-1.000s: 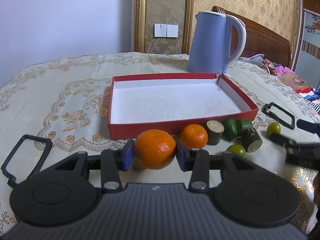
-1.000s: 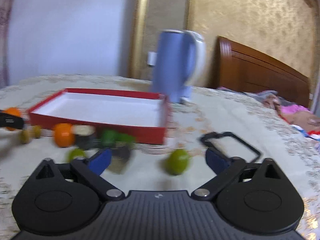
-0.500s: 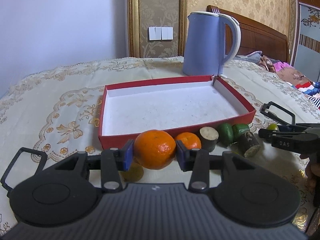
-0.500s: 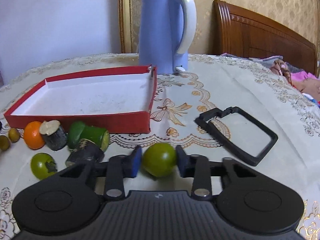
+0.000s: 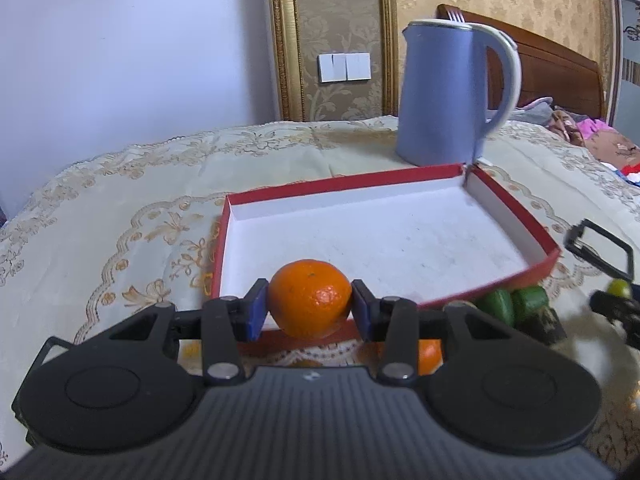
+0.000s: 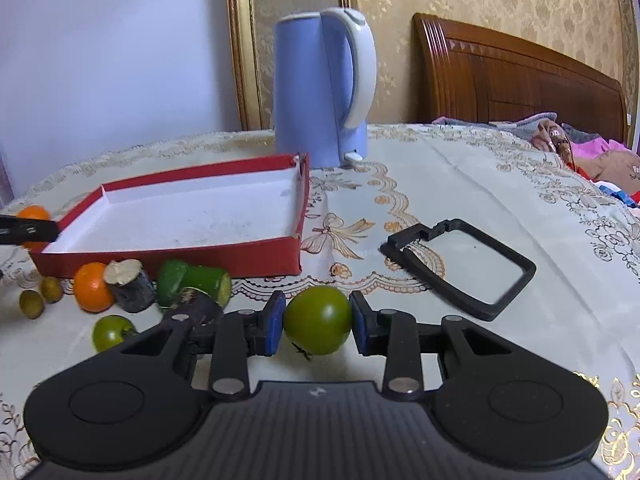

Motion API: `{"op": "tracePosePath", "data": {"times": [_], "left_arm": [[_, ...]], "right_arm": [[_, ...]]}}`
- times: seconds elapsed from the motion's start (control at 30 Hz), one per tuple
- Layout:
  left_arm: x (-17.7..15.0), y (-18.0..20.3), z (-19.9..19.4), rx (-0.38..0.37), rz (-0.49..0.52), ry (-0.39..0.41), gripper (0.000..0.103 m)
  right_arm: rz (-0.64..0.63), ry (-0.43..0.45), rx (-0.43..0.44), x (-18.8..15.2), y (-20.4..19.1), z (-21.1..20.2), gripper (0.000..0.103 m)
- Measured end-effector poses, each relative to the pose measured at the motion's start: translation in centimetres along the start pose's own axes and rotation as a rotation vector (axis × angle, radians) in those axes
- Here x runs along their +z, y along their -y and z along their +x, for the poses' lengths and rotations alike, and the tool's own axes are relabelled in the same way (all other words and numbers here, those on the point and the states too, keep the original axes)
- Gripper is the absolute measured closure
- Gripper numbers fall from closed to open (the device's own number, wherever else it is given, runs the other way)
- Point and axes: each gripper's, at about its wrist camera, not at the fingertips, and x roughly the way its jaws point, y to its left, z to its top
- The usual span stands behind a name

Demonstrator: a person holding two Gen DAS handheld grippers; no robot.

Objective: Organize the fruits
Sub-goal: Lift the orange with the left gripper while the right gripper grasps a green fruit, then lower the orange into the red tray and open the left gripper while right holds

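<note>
Since a second ago the left gripper (image 5: 309, 309) has carried its orange (image 5: 308, 298) from in front of the red tray (image 5: 516, 210) to over the tray's near edge, and the right gripper (image 6: 316, 322), then spread wide around a green fruit (image 6: 318, 319), has clamped it; that closing was done half a second ago. Both pairs of blue pads now pinch their fruit from either side.

In the left view the gripper body hides most of the fruit on the cloth; the right gripper shows only as a dark blur at the right edge. In the right view the left gripper is cut off at the left edge, half covering its orange.

The right view shows, in front of the tray: one second orange (image 6: 92, 286), one second green fruit (image 6: 112, 332), two small olive-coloured fruits (image 6: 32, 303), two green cut pieces (image 6: 192, 282) and two dark stubs, one partly behind the gripper. A blue kettle (image 6: 320, 92) stands behind the tray.
</note>
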Motion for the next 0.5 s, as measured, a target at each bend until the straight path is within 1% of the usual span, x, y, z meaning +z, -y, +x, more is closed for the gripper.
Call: {"op": "tracePosePath", "data": {"times": [0.13,0.23,0.37,0.5], "left_arm": [[0.7,0.4,1.2,0.024,0.003,-0.014,0.063],[1.2,1.0,2.1,0.059,0.016,-0.015,0.063],[2.1,1.2,3.4,0.083,-0.007,-0.023,0.063],[2.8,1.3,4.7,0.106,-0.008,-0.024,0.063]], "right_arm": [[0.003,0.025,0.01,0.0,-0.2,-1.4,0.07],[0.004,0.038,0.021,0.0,-0.3,-2.2,0.07],[0.002,0.054,0.031,0.1,-0.5,-3.0,0.07],[-0.003,0.06,0.041,0.2,-0.7,-3.4,0.07]]}}
